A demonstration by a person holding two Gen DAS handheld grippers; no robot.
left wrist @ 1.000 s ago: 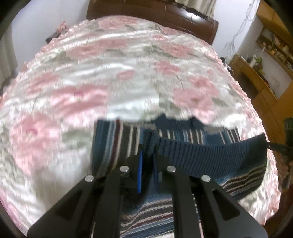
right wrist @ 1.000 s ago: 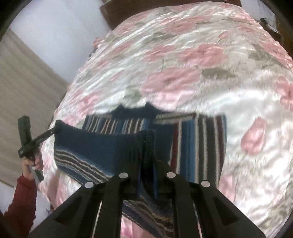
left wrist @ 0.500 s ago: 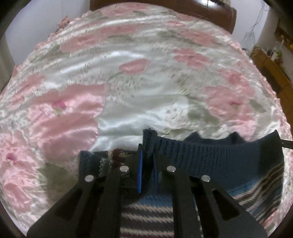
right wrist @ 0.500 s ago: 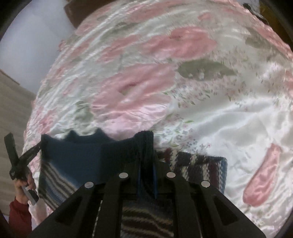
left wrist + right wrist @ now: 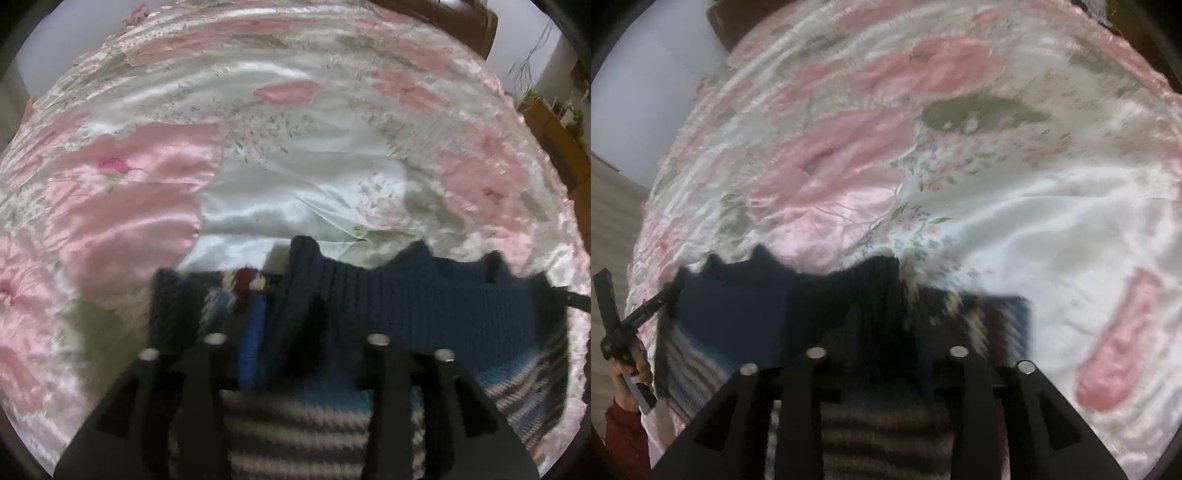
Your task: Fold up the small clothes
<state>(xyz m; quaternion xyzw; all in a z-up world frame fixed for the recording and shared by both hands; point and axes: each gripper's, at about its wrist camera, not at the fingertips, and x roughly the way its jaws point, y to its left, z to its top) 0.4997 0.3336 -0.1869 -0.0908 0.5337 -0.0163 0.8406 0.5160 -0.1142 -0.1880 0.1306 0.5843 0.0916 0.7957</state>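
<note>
Near the bed's foot edge, closest to both cameras, the small striped knit sweater [image 5: 424, 306] hung by its navy ribbed hem between the two grippers, its striped body draping down towards a part already lying on the bed [image 5: 295, 192]. The left gripper [image 5: 284, 325] had its fingers [image 5: 251, 343] clamped on one corner of that hem, a fold of navy knit bunched between them; the right gripper [image 5: 886, 332] was likewise closed on the opposite corner, with dark rib pinched in its fingers [image 5: 864, 325]. Seen from the right wrist, the sweater [image 5: 738, 314] stretched across to the other gripper, held by a hand [image 5: 631, 373] in a red sleeve [image 5: 624, 439] beyond the bed's left edge. The knit looked soft, light and stretchy: it sagged between the grips and would likely give rather than slide, so a corner hold on the thicker ribbed band seemed the soundest place, since the rib resists pulling out of shape better than the open stripes. The satin floral bedspread [image 5: 1034, 229] was glossy and probably slippery, so the laid part could creep if dragged. Motion blur hid the lower striped layers, and I could not tell how squarely the edges met.
</note>
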